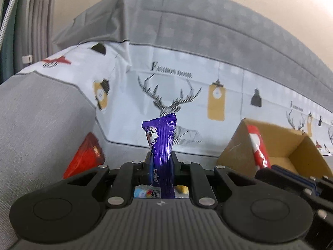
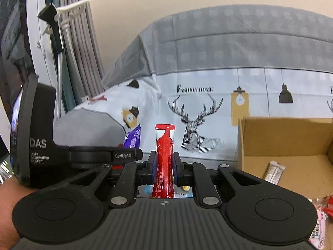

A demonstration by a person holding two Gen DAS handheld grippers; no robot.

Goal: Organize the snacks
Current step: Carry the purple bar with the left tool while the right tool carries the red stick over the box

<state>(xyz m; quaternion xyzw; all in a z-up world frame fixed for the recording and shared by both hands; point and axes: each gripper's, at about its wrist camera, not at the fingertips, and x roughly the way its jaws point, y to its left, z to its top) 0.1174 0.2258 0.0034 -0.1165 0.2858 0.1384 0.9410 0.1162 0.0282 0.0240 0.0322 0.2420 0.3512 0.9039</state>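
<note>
My left hand-held gripper was clenched on a purple snack stick, which stood upright between the jaws so I could drop it end-first. My right hand-held gripper gripped a red-and-white snack stick the same way. The cardboard box lay ahead and to the right of both, open-topped, probably the sorting place. Only the right wrist view showed the box floor, where a pale wrapped bar lay, and loose pink snacks beside my right gripper. Only the left view showed a red packet ahead-left of it.
</note>
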